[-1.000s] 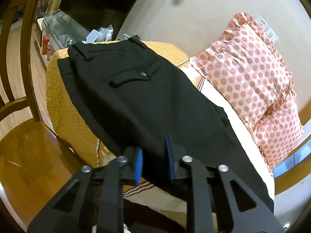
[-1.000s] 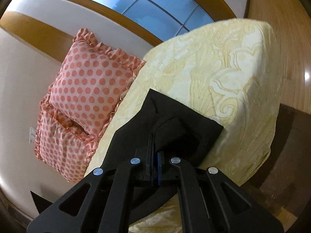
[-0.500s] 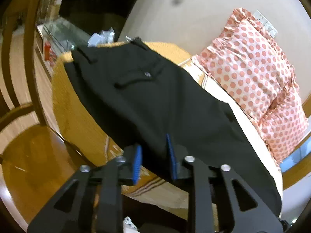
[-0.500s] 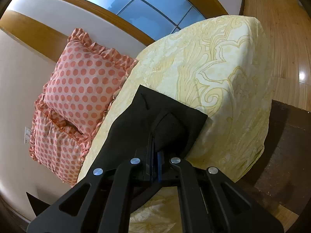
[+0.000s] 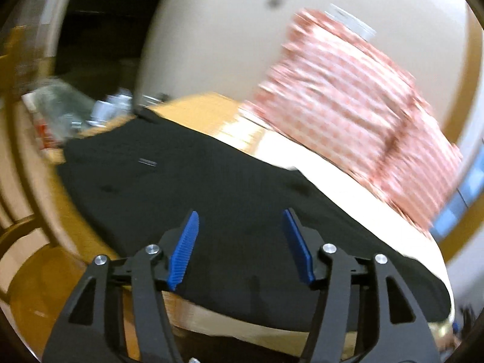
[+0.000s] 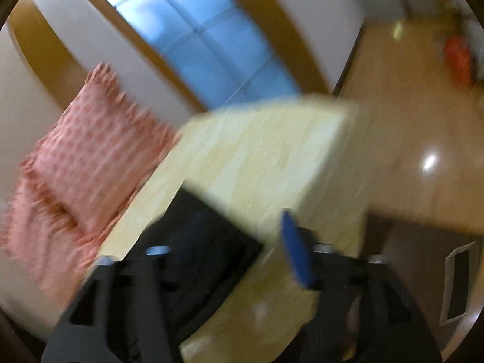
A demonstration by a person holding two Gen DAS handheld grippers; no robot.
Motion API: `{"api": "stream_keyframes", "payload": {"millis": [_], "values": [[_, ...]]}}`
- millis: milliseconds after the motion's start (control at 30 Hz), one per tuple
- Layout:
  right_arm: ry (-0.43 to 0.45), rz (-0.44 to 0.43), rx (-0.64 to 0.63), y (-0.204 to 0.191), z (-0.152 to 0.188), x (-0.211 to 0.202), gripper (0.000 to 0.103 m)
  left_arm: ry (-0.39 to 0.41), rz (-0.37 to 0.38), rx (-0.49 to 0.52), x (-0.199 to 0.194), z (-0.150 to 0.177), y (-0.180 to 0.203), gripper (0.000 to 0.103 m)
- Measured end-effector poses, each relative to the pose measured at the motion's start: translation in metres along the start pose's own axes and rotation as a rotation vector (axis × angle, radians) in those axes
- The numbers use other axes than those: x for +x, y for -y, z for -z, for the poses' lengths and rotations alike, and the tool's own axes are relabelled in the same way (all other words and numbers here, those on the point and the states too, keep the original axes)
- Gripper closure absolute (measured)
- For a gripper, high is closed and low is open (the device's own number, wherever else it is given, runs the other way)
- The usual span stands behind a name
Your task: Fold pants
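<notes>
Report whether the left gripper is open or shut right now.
Open. The left gripper shows its blue pads spread wide apart over the black pants, gripping nothing.

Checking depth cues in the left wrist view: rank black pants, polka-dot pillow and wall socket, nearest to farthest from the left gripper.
From the left gripper, whose jaws stand wide open:
1. black pants: right under and ahead of the fingers, on the bed.
2. polka-dot pillow: farther back on the right, against the wall.
3. wall socket: on the wall above the pillow, blurred.

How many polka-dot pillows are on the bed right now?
2. One pillow leans against the wall; the second pillow sits beside it toward the window. Both views are blurred, so more could be hidden.
</notes>
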State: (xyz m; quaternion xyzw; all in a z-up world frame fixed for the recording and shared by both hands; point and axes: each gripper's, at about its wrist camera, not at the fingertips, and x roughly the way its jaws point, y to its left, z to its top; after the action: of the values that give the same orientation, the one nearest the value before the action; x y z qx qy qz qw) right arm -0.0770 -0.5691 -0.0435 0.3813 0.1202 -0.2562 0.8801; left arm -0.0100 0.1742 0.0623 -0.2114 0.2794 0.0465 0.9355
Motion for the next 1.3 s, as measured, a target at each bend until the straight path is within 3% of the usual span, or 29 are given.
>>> {"api": "stream_keyframes", "payload": {"millis": [67,200,300,433,600,633,700,733,833,1000,1067,1133,1200,1267,1300], "values": [[-0.017,-0.049,-0.079,-0.014,-0.009,0.009,0.038,-0.052,0.067,0.041,0.014,0.007,0.02,0.039],[-0.147,-0.129,-0.291,-0.059,-0.011,0.055,0.038,-0.154,0.16,0.169,0.044,0.029,0.07,0.037],[-0.239,-0.118,-0.387,-0.083,-0.002,0.091,0.048,-0.199,0.2,0.236,0.06,0.046,0.096,0.033],[-0.345,-0.038,-0.497,-0.101,0.017,0.131,0.048,-0.247,0.213,0.29,0.073,0.067,0.114,0.03],[-0.292,-0.002,-0.663,-0.109,0.038,0.124,0.049,-0.256,0.219,0.317,0.077,0.075,0.115,0.023],[-0.279,-0.001,-0.698,-0.11,0.041,0.123,0.054,-0.255,0.222,0.319,0.077,0.075,0.116,0.021],[-0.305,-0.064,-0.696,-0.113,0.041,0.122,0.081,-0.253,0.224,0.325,0.079,0.074,0.118,0.019],[-0.306,-0.069,-0.7,-0.114,0.041,0.121,0.087,-0.251,0.222,0.329,0.08,0.074,0.12,0.018],[-0.257,-0.016,-0.778,-0.126,0.043,0.122,0.091,-0.247,0.218,0.338,0.082,0.074,0.123,0.016],[-0.255,0.029,-0.758,-0.133,0.031,0.136,0.089,-0.247,0.222,0.337,0.082,0.074,0.123,0.015],[-0.249,0.129,-0.768,-0.13,0.029,0.142,0.077,-0.247,0.221,0.338,0.081,0.074,0.123,0.015],[-0.184,0.234,-0.733,-0.117,0.018,0.134,0.071,-0.246,0.222,0.339,0.081,0.074,0.124,0.015],[-0.155,0.258,-0.641,-0.098,0.004,0.121,0.062,-0.242,0.229,0.339,0.081,0.073,0.125,0.015],[-0.145,0.211,-0.465,-0.063,-0.011,0.103,0.043,-0.24,0.239,0.339,0.082,0.073,0.126,0.013],[-0.149,0.189,-0.396,-0.048,-0.015,0.096,0.042,-0.239,0.243,0.339,0.082,0.074,0.126,0.012]]}}
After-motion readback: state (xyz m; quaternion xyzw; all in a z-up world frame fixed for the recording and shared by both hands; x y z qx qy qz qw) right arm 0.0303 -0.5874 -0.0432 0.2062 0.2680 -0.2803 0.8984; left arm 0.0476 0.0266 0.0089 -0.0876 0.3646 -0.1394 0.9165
